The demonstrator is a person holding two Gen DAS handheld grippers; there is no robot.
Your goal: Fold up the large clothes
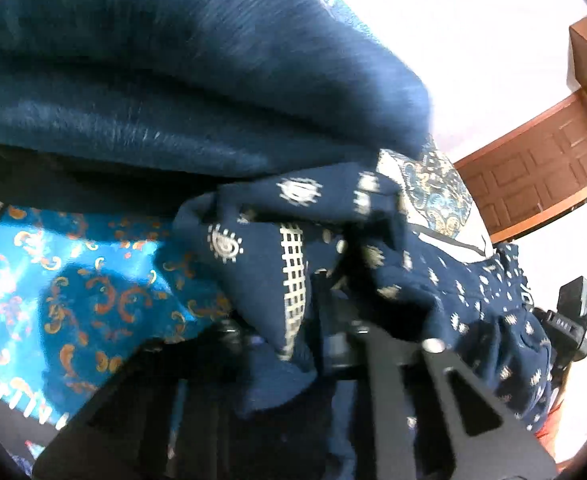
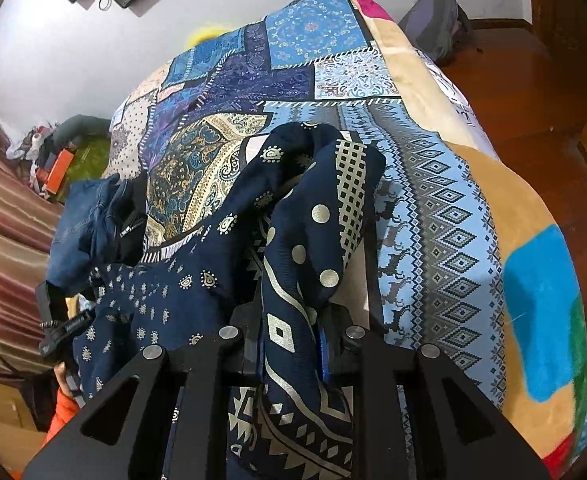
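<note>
On bedspread [image 2: 445,184], bunched navy printed garment [image 2: 305,208]

Navy garment [image 2: 197,300] is seen scattered with small cream paisley and sun motifs; its border is printed with a cream check band, large dots and zigzag triangles. Patchwork bedspread [image 2: 433,184] is shown in pale blue diamonds, royal-blue medallions, cream paisley, tan, turquoise, green and magenta blocks. Plain denim-blue cloth [image 1: 181,92] is spread above. Reddish-brown wooden floor [image 2: 505,80] is glimpsed; both grippers are black.
</note>
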